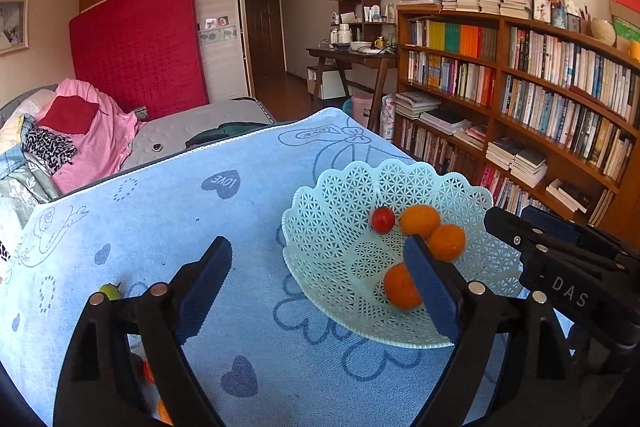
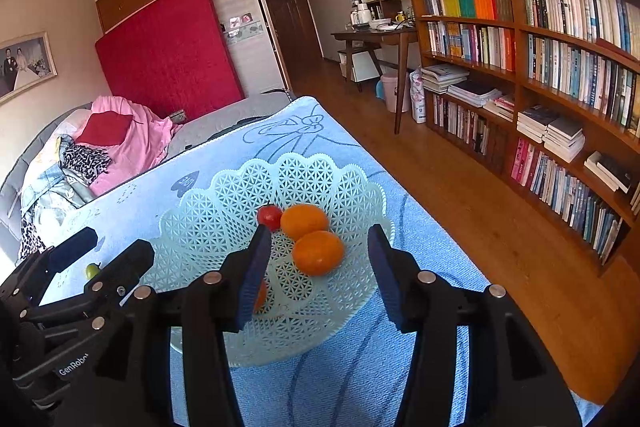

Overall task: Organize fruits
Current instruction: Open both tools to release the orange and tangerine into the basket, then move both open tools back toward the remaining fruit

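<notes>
Left wrist view: the left claw (image 1: 318, 281) gapes wide, empty, over the towel-covered worktop (image 1: 160, 211); the basket (image 1: 332, 211) of oranges (image 1: 419, 220) sits at two o'clock.

Right wrist view: the right claw (image 2: 318, 265) is released, straddling an orange (image 2: 318, 253) in the basket (image 2: 224, 211) without touching it.

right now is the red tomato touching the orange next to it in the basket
Cannot tell. In the right wrist view the red tomato overlaps the orange edge; in the left wrist view a thin gap seems to show inside the basket.
</notes>
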`<state>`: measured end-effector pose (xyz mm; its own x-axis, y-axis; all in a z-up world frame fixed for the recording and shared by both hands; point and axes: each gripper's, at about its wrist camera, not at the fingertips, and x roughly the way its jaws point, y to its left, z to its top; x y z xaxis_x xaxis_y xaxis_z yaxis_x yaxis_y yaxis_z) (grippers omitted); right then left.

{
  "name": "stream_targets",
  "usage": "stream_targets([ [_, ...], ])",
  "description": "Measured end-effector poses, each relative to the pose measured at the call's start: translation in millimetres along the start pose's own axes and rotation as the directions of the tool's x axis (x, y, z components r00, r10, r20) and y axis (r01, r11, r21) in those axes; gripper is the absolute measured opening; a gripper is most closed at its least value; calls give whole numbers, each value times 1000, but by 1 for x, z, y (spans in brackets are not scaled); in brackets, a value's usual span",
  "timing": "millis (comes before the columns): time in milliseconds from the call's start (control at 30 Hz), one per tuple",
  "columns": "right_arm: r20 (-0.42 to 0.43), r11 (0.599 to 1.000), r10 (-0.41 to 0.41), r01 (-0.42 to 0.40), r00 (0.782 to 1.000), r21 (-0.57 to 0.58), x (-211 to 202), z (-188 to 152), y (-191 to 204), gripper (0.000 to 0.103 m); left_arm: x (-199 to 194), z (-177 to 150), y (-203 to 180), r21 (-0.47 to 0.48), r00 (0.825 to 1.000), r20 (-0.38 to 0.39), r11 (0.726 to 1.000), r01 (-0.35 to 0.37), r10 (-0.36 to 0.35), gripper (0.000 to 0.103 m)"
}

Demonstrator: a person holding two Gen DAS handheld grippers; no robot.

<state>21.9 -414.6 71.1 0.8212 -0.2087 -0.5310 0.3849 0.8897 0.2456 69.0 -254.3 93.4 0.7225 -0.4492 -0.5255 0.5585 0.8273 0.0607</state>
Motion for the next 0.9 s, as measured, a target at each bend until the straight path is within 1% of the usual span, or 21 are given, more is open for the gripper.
stream_targets([
  [567, 9, 1000, 22, -22, 1000, -9, -5, -1, 8, 52, -15, 4, 21, -52, 999, 25, 998, -42, 43, 90],
  [600, 11, 1000, 25, -25, 1000, -9, -6, 0, 9, 53, -16, 4, 23, -58, 999, 27, 997, -44, 46, 90],
  [667, 19, 999, 31, -31, 999, -11, -8, 0, 11, 59, -19, 5, 28, -68, 998, 31, 996, -52, 54, 91],
  [900, 29, 998, 59, -58, 998, -28, -15, -1, 20, 60, -29, 3, 46, -105, 996, 35, 991, -81, 85, 91],
])
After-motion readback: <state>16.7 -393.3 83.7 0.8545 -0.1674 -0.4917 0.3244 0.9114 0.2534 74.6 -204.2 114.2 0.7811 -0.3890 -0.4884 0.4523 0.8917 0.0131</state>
